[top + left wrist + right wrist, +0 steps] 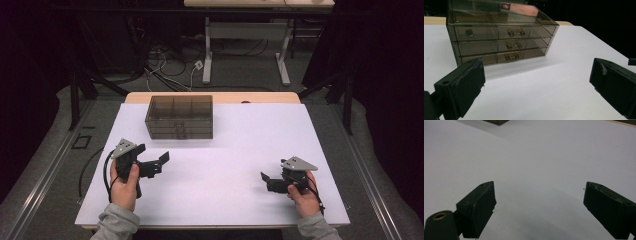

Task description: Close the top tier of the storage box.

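Smoky translucent plastic three-drawer box: long axis across table, handles facing near edge, contents indistinct. In front: left gripper, right gripper, jaws apart, empty.

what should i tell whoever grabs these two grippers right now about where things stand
Left gripper: open, holding nothing, pointed at the drawer box but apart from it.
Right gripper: open, holding nothing, low over the bare white table at the near right, away from the box.
Drawer box: smoky clear plastic, three drawers stacked, at the far left-centre of the table. In the left gripper view all three drawers look shut, handles facing the person. A small dark item shows in the top drawer; I cannot tell what it is.
Done: nothing visible so far.
Left: likely reach in with the left gripper, take a handle and open a drawer.
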The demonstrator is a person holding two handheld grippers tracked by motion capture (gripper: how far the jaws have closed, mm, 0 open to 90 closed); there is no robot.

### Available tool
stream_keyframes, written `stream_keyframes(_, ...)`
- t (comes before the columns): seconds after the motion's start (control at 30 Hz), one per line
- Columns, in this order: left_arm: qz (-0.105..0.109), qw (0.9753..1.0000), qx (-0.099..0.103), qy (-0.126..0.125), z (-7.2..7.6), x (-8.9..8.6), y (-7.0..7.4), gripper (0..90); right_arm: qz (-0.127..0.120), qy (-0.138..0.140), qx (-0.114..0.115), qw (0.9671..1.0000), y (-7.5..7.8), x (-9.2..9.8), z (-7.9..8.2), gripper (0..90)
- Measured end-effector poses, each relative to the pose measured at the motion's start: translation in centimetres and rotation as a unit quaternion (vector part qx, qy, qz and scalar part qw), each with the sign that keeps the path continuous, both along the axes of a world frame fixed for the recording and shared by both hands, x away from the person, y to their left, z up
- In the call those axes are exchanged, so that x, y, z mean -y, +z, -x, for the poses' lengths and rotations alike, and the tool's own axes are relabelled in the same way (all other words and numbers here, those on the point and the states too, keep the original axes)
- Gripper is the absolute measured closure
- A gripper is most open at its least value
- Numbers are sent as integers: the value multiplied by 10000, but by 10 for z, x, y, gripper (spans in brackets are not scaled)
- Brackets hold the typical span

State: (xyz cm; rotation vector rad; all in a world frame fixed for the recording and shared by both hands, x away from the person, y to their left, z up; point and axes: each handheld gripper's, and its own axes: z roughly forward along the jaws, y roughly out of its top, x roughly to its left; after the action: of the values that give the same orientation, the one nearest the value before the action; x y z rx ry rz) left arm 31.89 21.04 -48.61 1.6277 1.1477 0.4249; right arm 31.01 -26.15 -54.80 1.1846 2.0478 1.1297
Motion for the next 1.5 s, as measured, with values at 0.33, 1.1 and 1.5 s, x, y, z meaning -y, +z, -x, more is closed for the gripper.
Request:
stream_keyframes(0.33, -17, 9999, -53, 105, 8, -8, -13, 5, 13, 15, 3, 10000, 0, 0, 0, 100)
stream_keyframes(1.1, -63, 9993, -208, 304, 14, -21, -33, 20, 12, 22, 10, 10000, 0, 0, 0, 100)
stream_keyframes(1.5, -110, 9983, -292, 496, 13, -31, -42, 24, 8, -6, 25, 10000, 0, 1, 0, 100)
